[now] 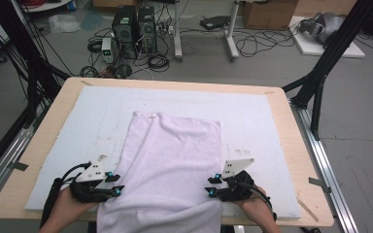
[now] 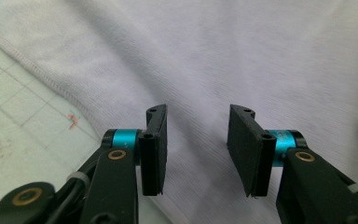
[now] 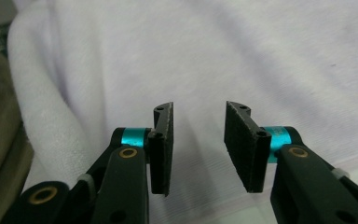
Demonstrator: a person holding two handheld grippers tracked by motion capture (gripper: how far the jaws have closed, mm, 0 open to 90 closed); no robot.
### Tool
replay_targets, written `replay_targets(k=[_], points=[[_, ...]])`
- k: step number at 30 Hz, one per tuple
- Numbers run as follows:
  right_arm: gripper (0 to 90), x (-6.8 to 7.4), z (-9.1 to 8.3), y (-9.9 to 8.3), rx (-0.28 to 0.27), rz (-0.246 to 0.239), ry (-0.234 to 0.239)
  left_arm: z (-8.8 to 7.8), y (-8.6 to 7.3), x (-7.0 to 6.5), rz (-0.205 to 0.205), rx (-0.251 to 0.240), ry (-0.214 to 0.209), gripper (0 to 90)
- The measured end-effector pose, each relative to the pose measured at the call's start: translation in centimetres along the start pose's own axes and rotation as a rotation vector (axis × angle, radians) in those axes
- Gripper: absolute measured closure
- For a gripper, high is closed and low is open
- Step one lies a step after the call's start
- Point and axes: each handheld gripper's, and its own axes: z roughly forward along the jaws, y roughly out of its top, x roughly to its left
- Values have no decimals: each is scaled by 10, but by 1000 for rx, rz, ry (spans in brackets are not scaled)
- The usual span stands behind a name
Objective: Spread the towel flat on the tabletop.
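Observation:
A pale lilac towel (image 1: 170, 165) lies lengthwise on the white mat (image 1: 252, 116), its near end hanging over the table's front edge. My left gripper (image 1: 119, 183) sits at the towel's left hem, jaws apart with nothing between them. In the left gripper view the gripper (image 2: 196, 149) hovers over the towel (image 2: 242, 60) just inside the stitched hem. My right gripper (image 1: 211, 186) is at the towel's right edge, also open and empty. Seen from the right gripper view, that gripper (image 3: 198, 147) points across the towel (image 3: 242, 56).
The mat covers a wooden table (image 1: 294, 145). A gridded mat surface with small stains (image 2: 18, 121) shows left of the hem. Beyond the table are computer towers (image 1: 133, 29), tangled cables and black frame legs (image 1: 325, 63). Bare mat lies either side of the towel.

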Motion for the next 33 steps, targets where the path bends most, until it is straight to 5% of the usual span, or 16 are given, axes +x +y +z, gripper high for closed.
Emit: replay_targets(k=[6, 9, 13, 15, 23, 29, 33], points=[[591, -14, -2, 6, -9, 29, -12, 9, 6, 7, -5, 14, 3, 640], [588, -17, 5, 7, 42, 13, -44, 9, 5, 9, -9, 3, 14, 739], [742, -17, 12, 8, 83, -14, -74, 10, 6, 8, 2, 7, 22, 867], [856, -19, 12, 10, 92, -10, -66, 10, 9, 8, 14, 7, 35, 873], [879, -45, 5, 33, 68, 5, -193, 11, 25, 25, -24, -65, 149, 874], [872, -68, 16, 32, 94, 52, -226, 31, 32, 39, -51, -33, 149, 866], [767, -67, 8, 32, 40, 56, -235, 27, 28, 39, -45, -31, 148, 753]])
